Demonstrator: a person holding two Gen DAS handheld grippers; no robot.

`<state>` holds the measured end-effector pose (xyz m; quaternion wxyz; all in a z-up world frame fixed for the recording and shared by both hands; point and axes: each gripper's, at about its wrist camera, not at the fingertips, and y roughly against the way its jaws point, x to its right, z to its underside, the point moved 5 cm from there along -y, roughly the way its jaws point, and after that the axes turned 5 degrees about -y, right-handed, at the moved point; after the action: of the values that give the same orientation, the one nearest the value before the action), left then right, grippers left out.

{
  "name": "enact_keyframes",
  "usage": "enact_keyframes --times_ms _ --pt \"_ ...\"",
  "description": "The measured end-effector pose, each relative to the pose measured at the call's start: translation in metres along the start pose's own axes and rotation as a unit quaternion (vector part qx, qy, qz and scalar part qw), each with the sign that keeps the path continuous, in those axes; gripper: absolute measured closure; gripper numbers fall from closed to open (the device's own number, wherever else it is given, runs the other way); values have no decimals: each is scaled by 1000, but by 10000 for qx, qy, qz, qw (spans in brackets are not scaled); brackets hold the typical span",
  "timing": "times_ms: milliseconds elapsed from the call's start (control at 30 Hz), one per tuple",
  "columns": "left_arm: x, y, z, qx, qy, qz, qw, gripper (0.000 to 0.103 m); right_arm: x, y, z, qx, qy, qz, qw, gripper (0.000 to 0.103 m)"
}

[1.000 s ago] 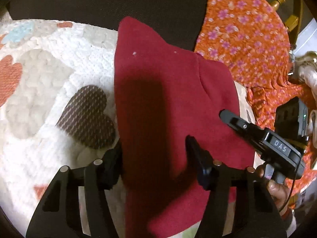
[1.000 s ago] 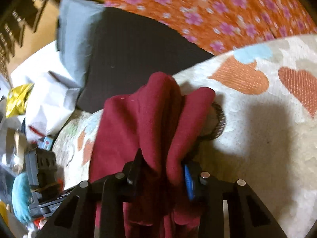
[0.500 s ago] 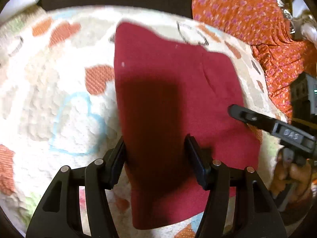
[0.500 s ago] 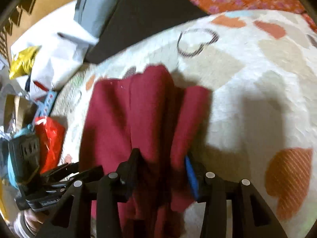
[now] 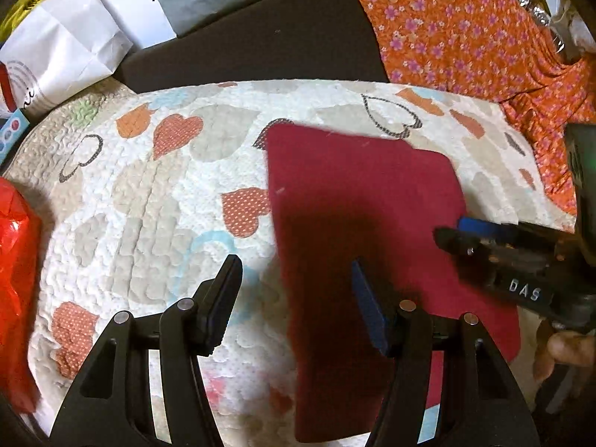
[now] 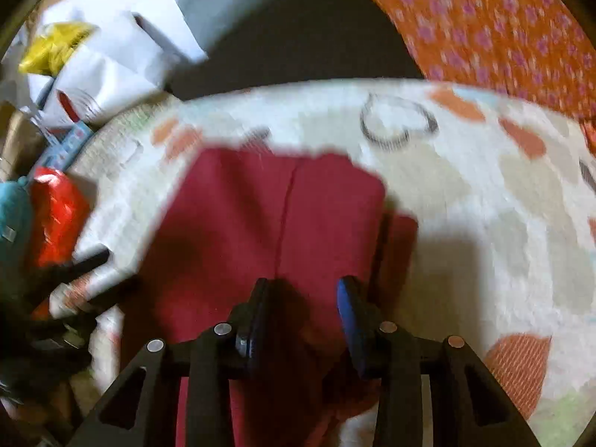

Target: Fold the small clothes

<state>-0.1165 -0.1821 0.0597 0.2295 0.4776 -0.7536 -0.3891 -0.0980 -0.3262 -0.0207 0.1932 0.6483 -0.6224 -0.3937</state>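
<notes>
We've got the maroon cloth (image 5: pixel 365 201) flat on the heart-print quilt (image 5: pixel 149 193), long axis running away from us, right claw (image 6: pixel 303 290) closing empty above its near end, left claw (image 5: pixel 294 272) open astride its left edge.

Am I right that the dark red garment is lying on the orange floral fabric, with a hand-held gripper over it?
Not quite: the dark red garment lies on the white quilt with heart patches, as the left wrist view shows. The orange floral fabric lies behind and to the right. A hand-held gripper is indeed over it.
</notes>
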Motion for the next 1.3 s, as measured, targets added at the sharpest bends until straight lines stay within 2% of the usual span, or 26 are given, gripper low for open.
enact_keyframes --times_ms 133,233,433,500,600,800,1067,1300 --pt "-3 1 0 60 54 -47 10000 43 -6 26 1 70 -46 -190 9998 67" --pt "-4 6 -3 233 125 -73 9996 43 -16 50 4 383 75 -224 9990 67" --pt "-6 24 -8 626 92 -245 9977 43 -31 67 8 780 150 -202 9966 67" --pt "-7 31 -10 771 3 -402 9962 43 -36 68 11 776 203 -190 9966 66" --pt "-9 37 -11 883 7 -385 9953 43 -39 71 14 774 232 -225 9965 66" --pt "-13 39 -10 844 42 -445 9954 43 -44 79 15 857 241 -255 9957 66" --pt "-14 47 -11 985 -17 -604 9933 43 -49 78 20 807 197 -240 9963 66" --pt "-16 45 -11 942 8 -576 9939 42 -49 76 21 750 165 -263 9967 66"
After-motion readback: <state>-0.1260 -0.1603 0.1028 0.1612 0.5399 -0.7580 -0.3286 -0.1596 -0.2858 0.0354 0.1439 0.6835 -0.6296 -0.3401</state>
